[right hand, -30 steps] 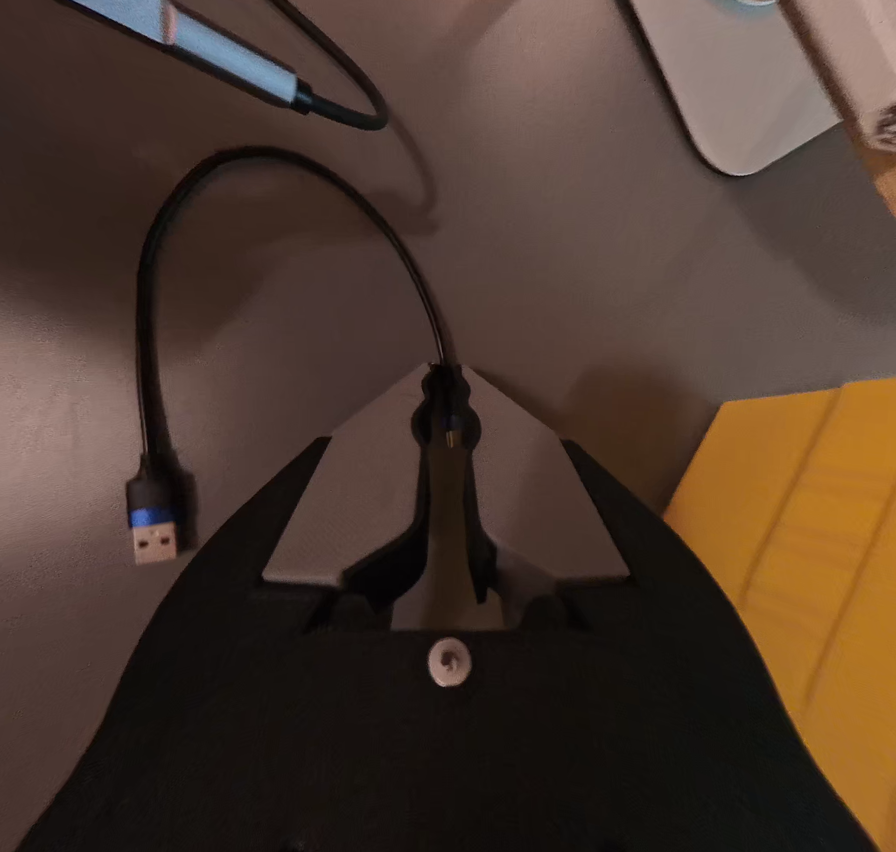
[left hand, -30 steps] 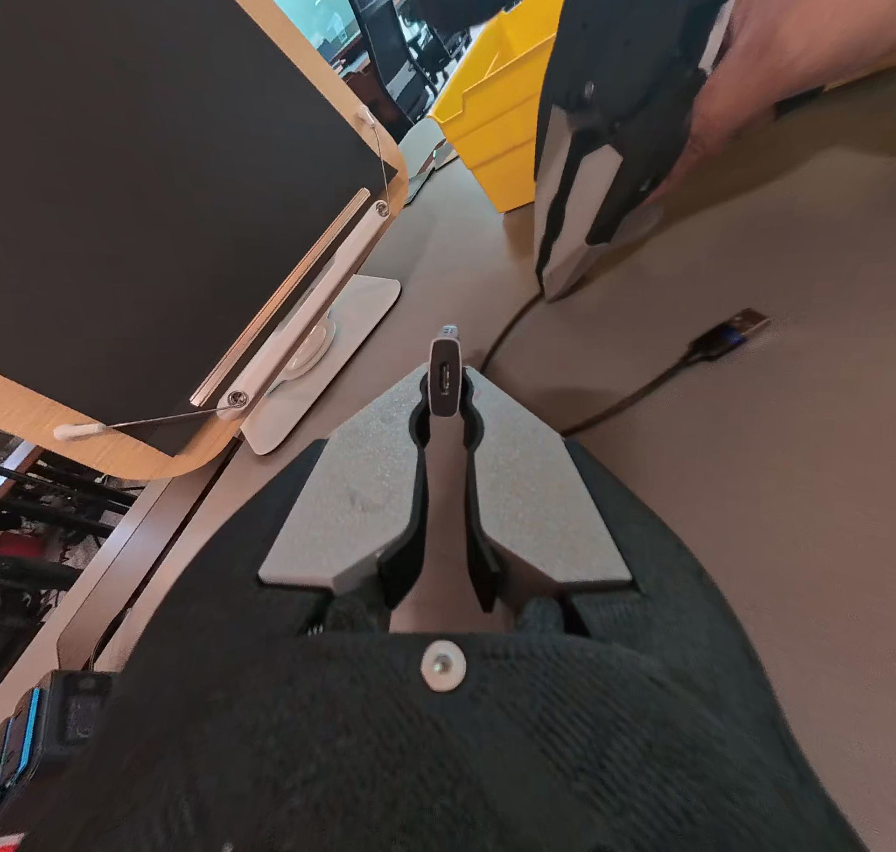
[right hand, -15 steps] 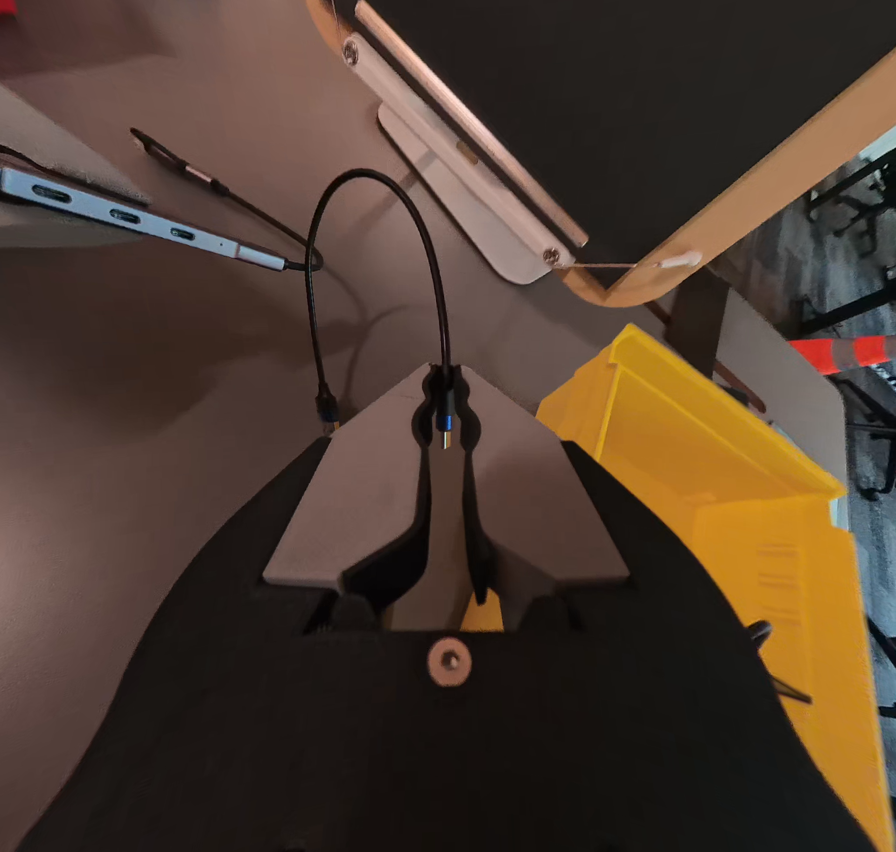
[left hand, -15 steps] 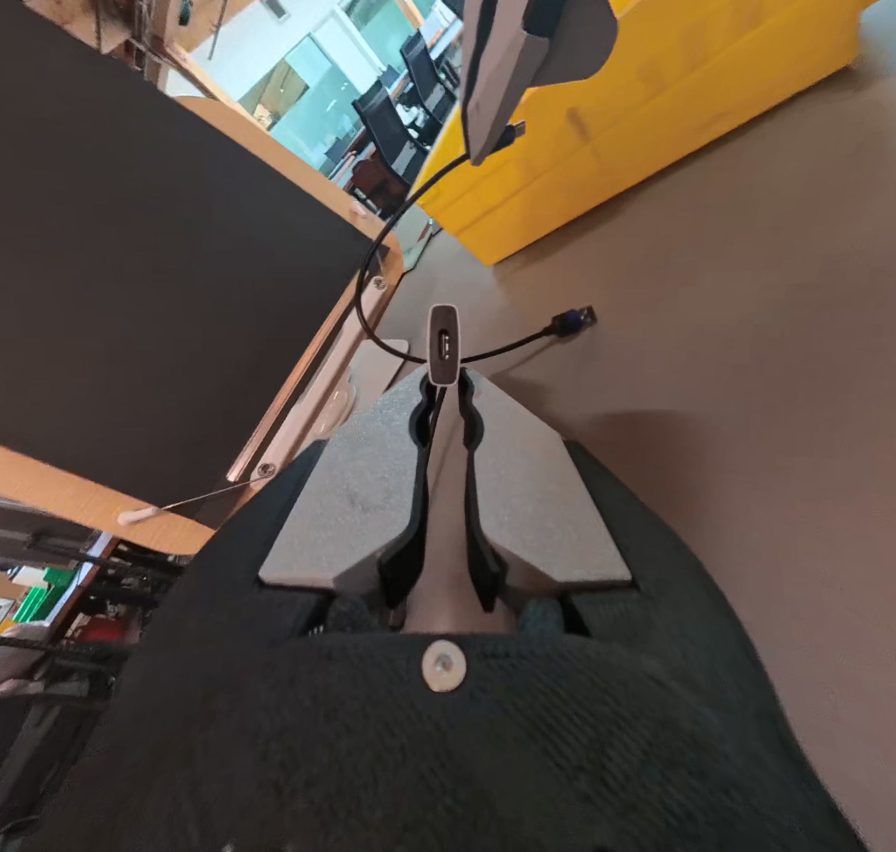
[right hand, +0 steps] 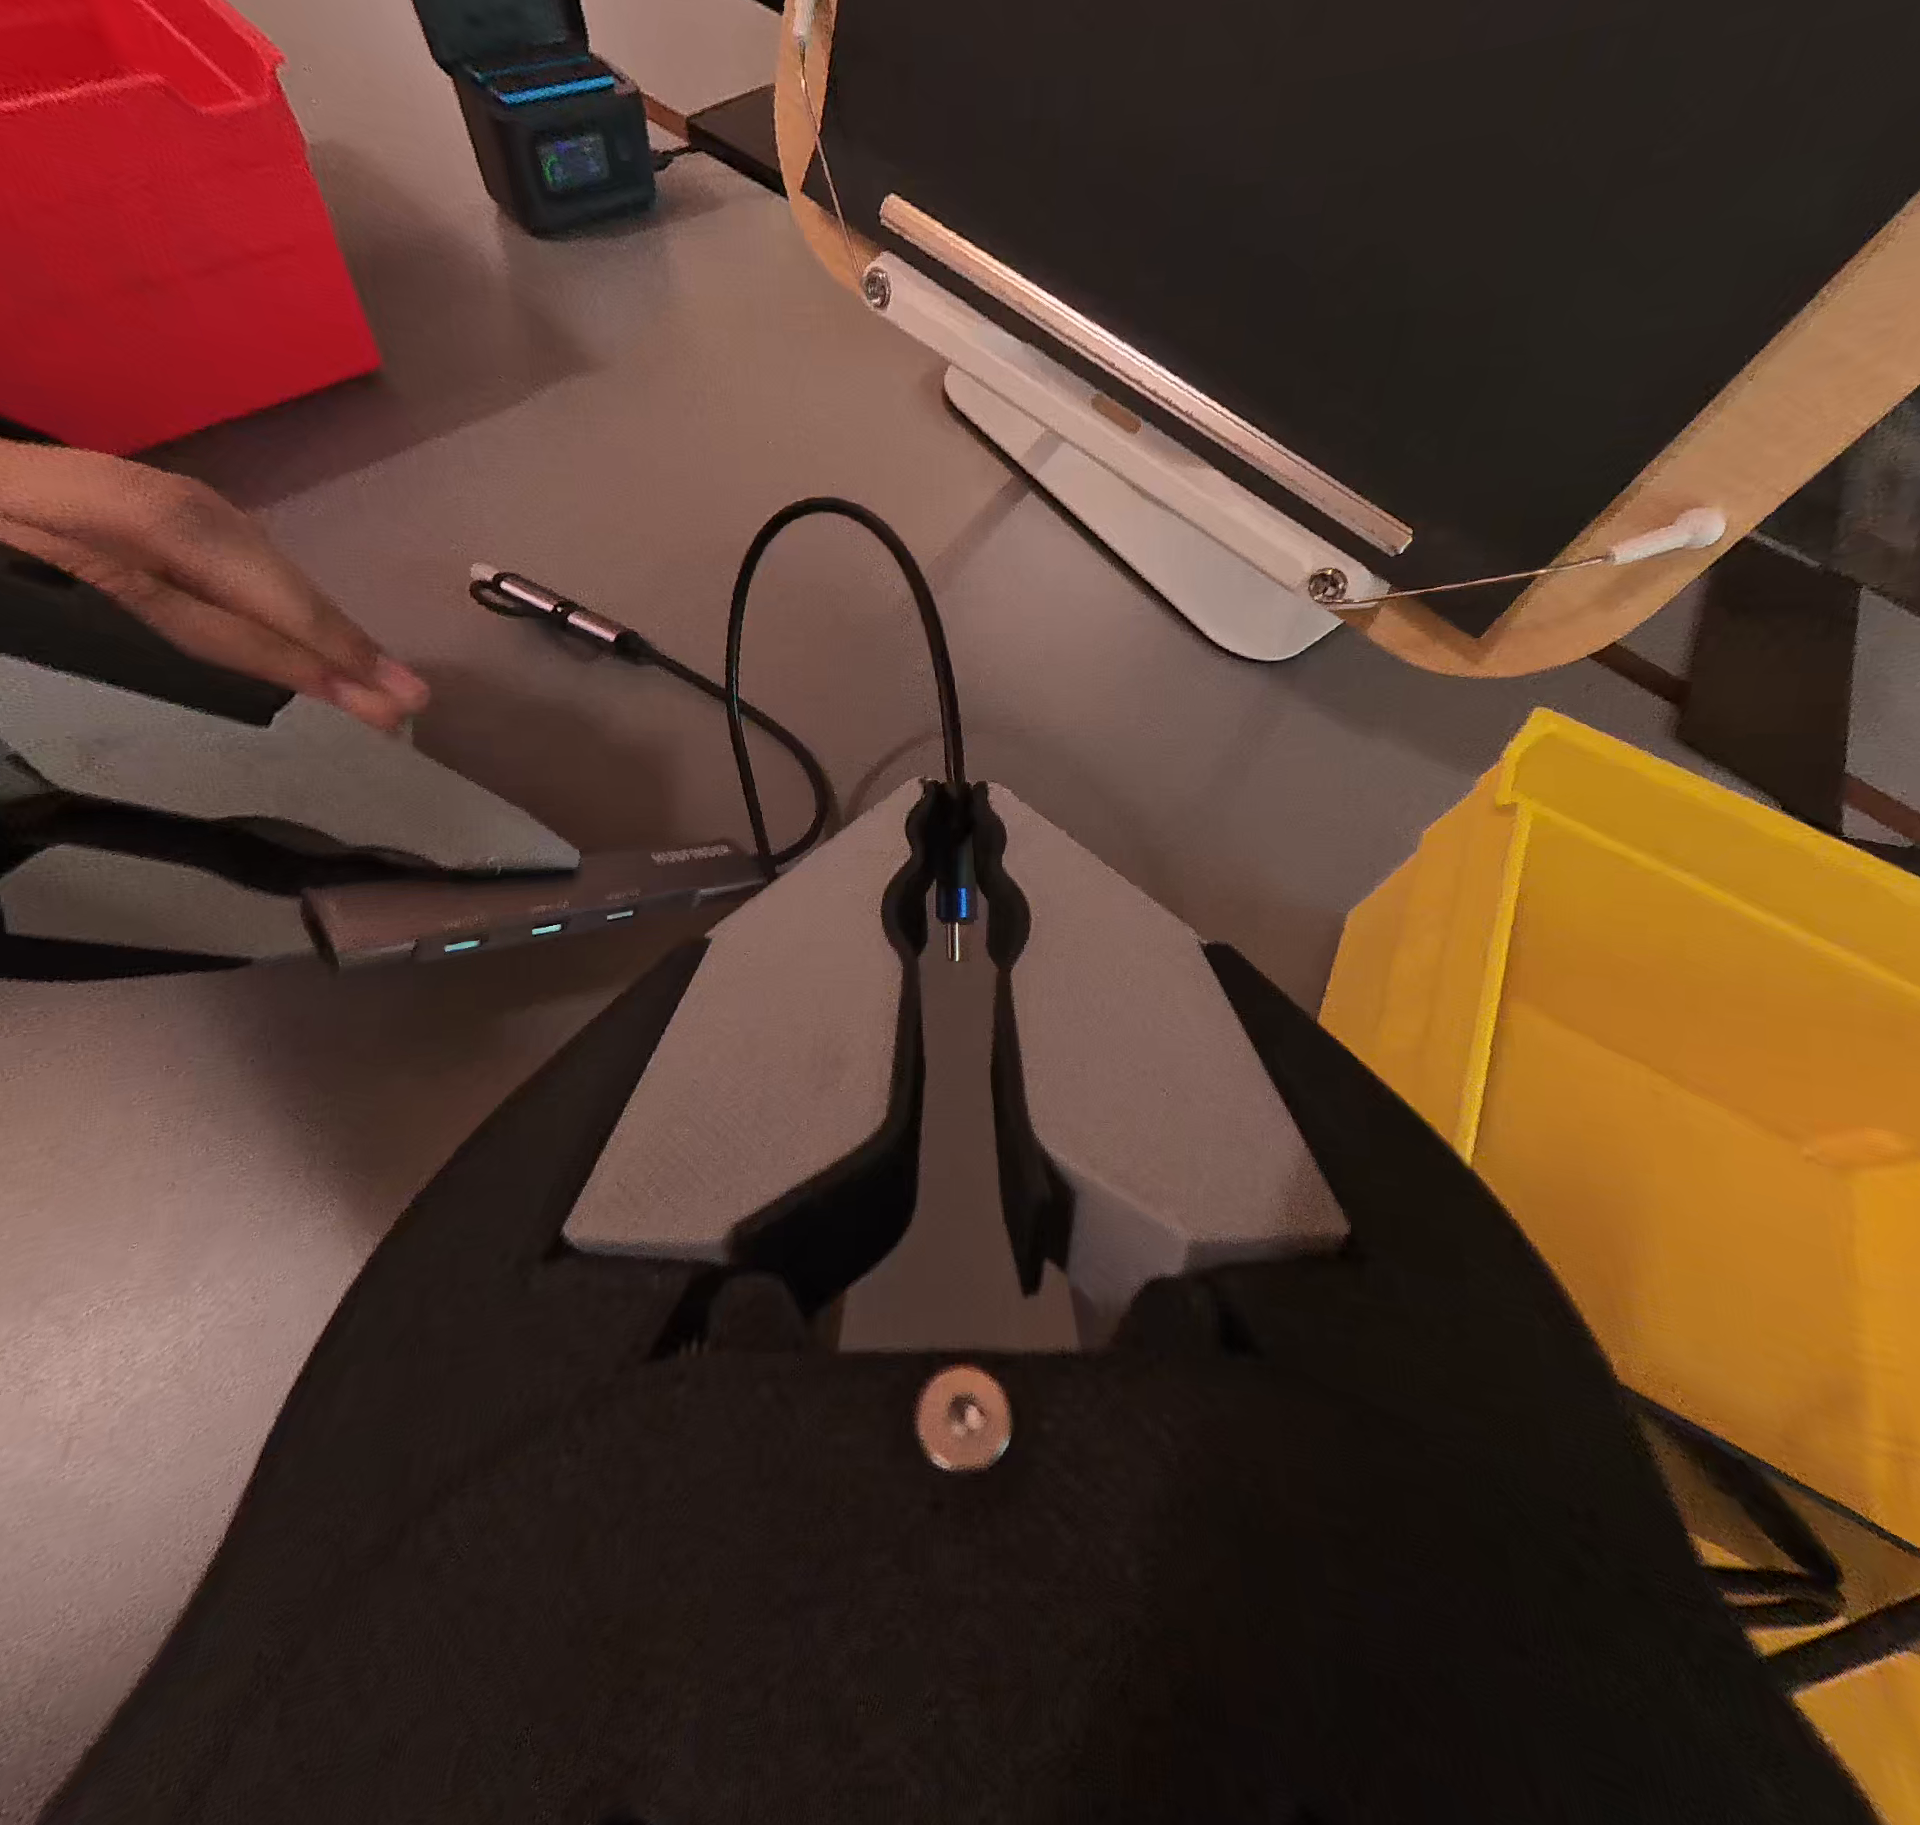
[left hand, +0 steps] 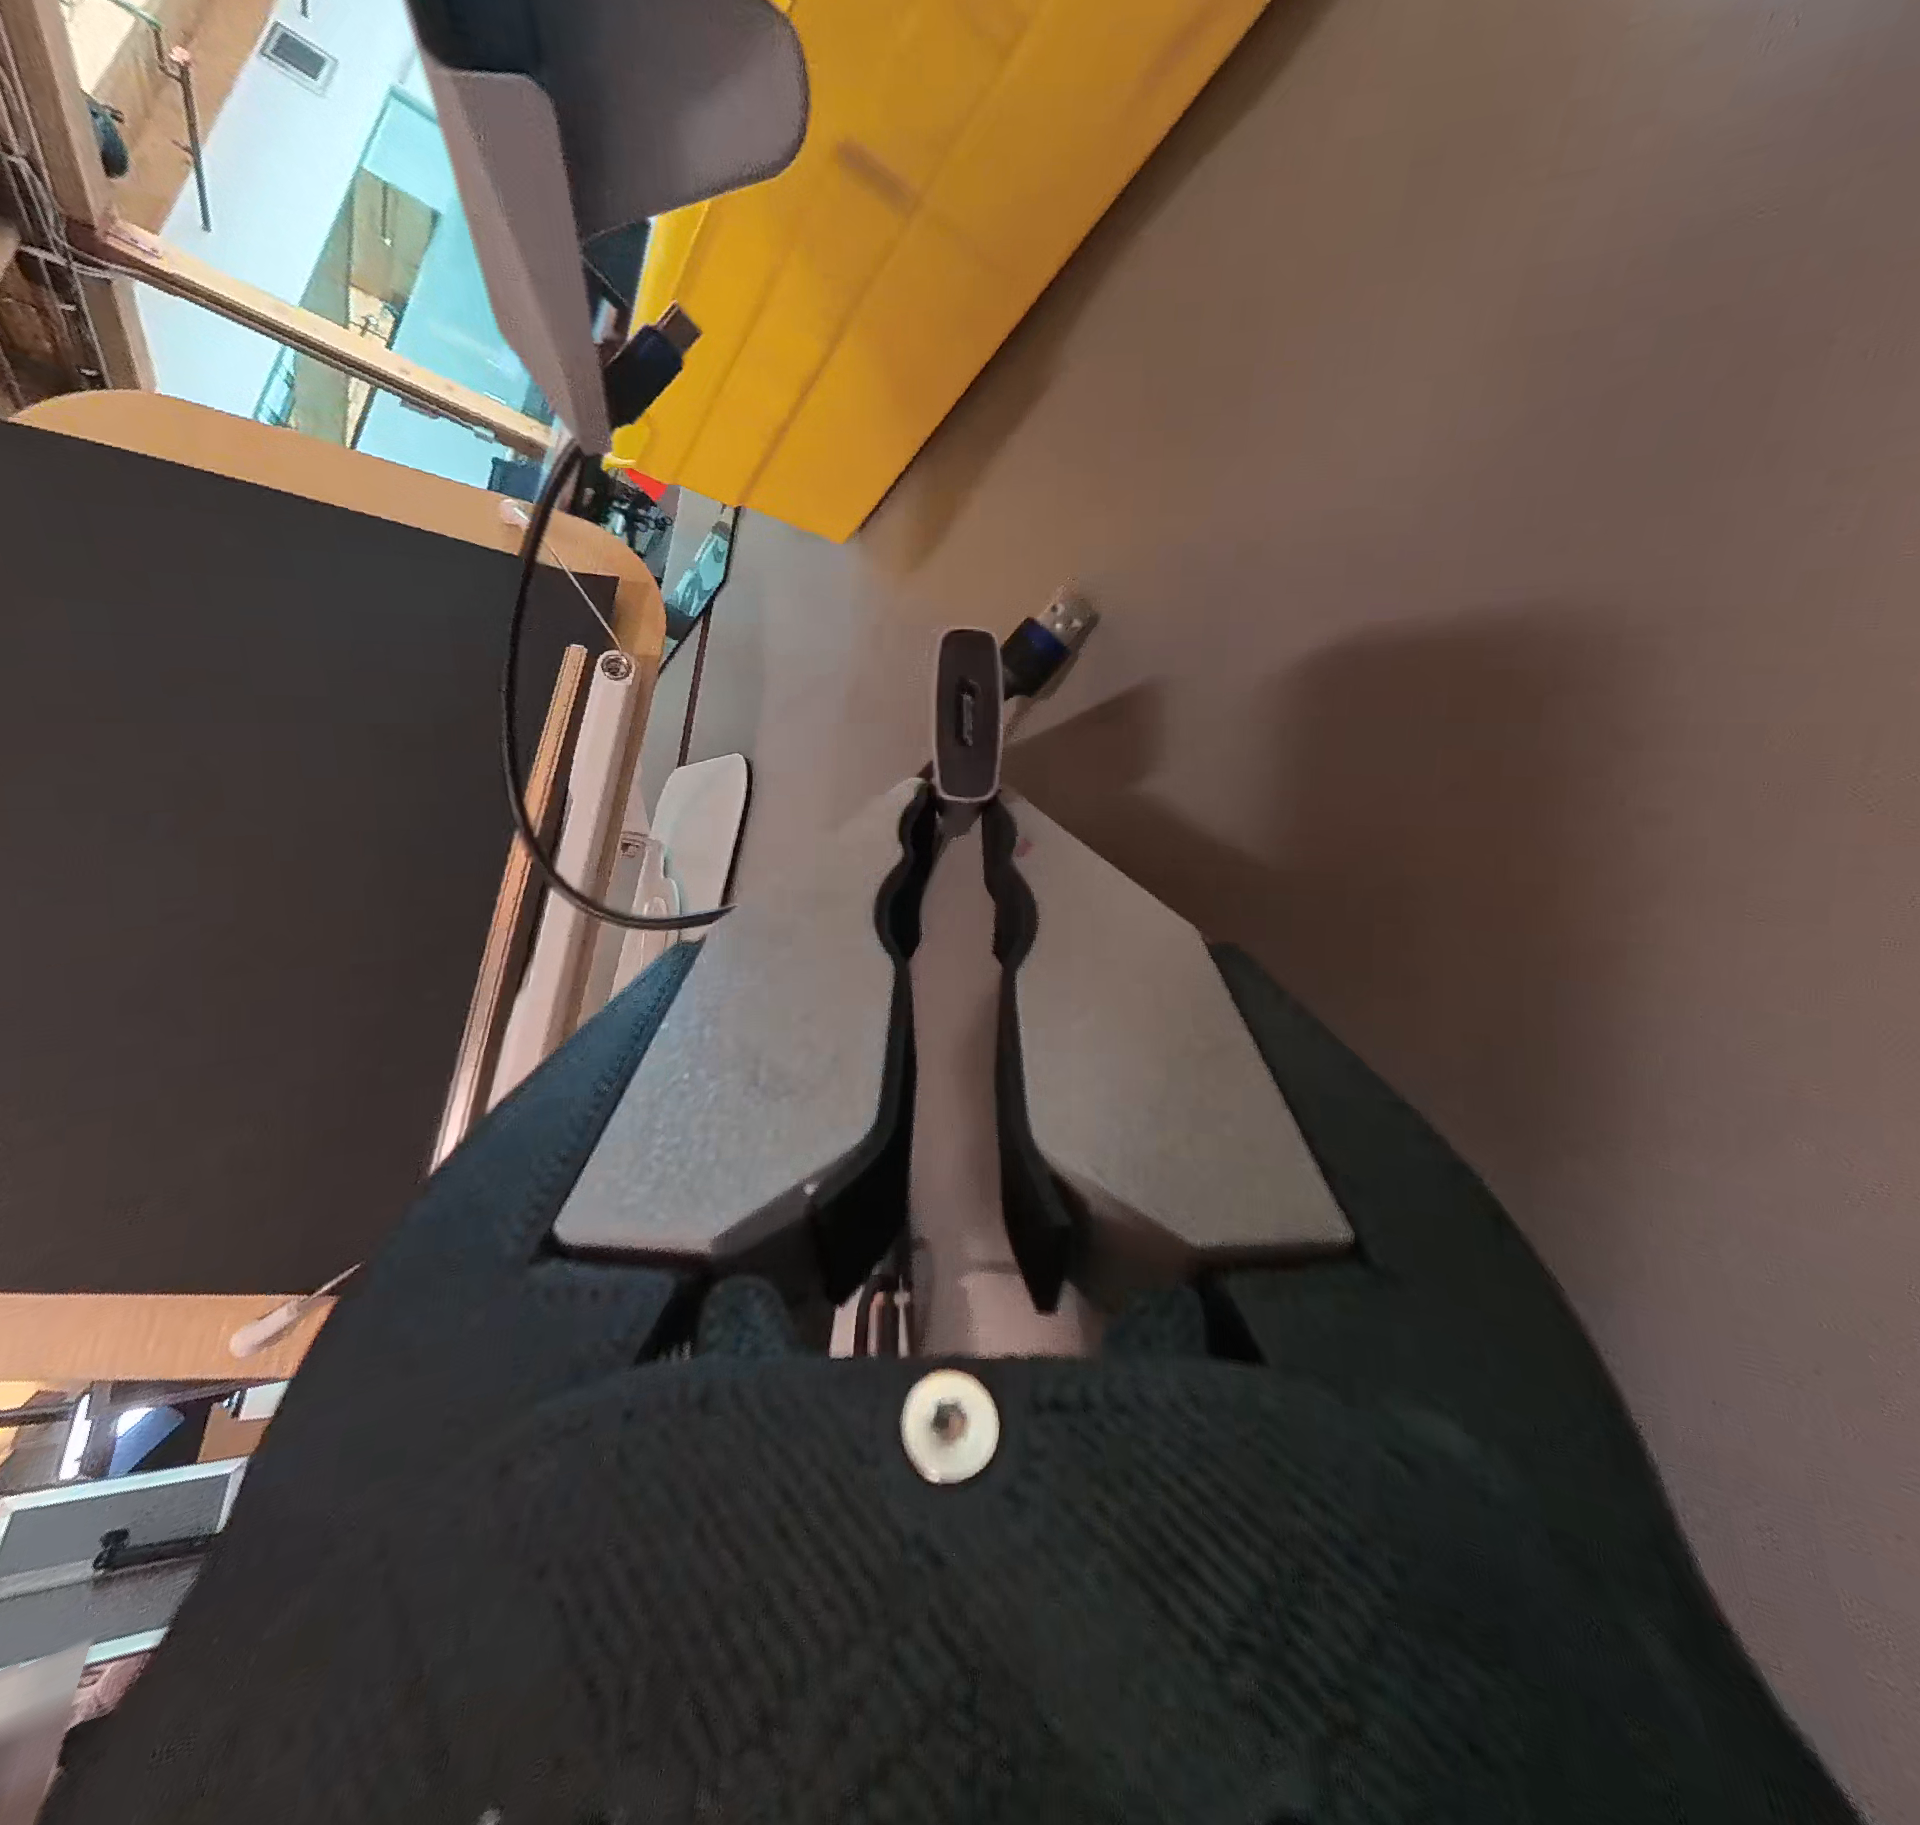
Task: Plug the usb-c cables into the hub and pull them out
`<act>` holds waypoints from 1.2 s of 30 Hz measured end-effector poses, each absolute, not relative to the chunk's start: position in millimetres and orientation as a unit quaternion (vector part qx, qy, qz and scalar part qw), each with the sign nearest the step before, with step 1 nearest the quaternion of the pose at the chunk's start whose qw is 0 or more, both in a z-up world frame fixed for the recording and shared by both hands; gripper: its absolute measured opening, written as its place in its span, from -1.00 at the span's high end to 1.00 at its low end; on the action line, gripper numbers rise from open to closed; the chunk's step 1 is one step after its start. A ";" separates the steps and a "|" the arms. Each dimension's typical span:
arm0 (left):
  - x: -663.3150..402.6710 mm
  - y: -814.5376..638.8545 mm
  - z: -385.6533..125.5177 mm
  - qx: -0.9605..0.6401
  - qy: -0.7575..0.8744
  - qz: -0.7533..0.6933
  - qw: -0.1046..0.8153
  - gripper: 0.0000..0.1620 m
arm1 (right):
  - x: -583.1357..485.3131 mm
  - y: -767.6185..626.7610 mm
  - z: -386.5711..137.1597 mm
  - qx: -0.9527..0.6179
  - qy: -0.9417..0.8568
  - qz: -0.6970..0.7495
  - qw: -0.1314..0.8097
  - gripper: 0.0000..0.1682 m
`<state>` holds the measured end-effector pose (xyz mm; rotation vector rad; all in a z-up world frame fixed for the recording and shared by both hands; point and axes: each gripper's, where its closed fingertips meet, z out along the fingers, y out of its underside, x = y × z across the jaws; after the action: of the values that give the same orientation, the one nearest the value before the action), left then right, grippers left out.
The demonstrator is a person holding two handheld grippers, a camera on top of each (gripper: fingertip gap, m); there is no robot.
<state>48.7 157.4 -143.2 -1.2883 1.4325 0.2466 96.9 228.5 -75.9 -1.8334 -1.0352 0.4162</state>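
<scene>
My left gripper (left hand: 951, 814) is shut on the grey hub (left hand: 967, 715), which sticks out past the fingertips end-on. In the right wrist view the hub (right hand: 520, 918) shows its row of side ports, held by the left gripper (right hand: 260, 819) at the left. My right gripper (right hand: 951, 804) is shut on the black cable's blue usb-c plug (right hand: 954, 905), whose tip points back toward the camera. The cable (right hand: 831, 518) loops up and away from the jaws. In the left wrist view the right gripper (left hand: 582, 217) hangs at upper left with the plug (left hand: 665, 341), apart from the hub.
A yellow bin (right hand: 1662, 1100) stands at the right, a red bin (right hand: 135, 217) at the far left. A black board on a white stand (right hand: 1195, 528) is behind. A black charger case (right hand: 551, 113) sits at the back. The hub's own lead (right hand: 561, 617) lies on the table. Spacing between my two grippers at the tips: around 11 cm.
Both grippers have risen and tilted. The right gripper has carried the plug up off the table and nearer the hub. The hub's port side now faces the right gripper.
</scene>
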 end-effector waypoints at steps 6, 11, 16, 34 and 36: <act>52.7 150.8 -143.2 -0.560 0.602 0.061 0.566 0.70 | 105.7 241.2 -77.2 -0.749 -0.394 0.143 0.513 0.98; 54.9 144.4 -159.0 -0.583 0.613 0.030 0.532 0.47 | 113.0 244.2 -75.7 -0.748 -0.391 0.124 0.521 0.98; 52.8 136.2 -161.0 -0.593 0.620 0.007 0.514 0.32 | 130.5 247.9 -65.9 -0.753 -0.367 0.104 0.537 0.98; 63.7 92.2 -108.5 -0.573 0.585 -0.180 0.545 0.22 | 148.1 222.2 -44.7 -0.723 -0.395 0.080 0.561 0.97; 60.6 100.0 -90.8 -0.561 0.558 -0.169 0.588 0.29 | 143.2 215.9 -46.4 -0.717 -0.414 0.087 0.553 0.98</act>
<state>60.6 100.0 -90.8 -1.3075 1.3003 -0.3934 143.2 215.9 -46.4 -1.6954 -0.9792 0.2047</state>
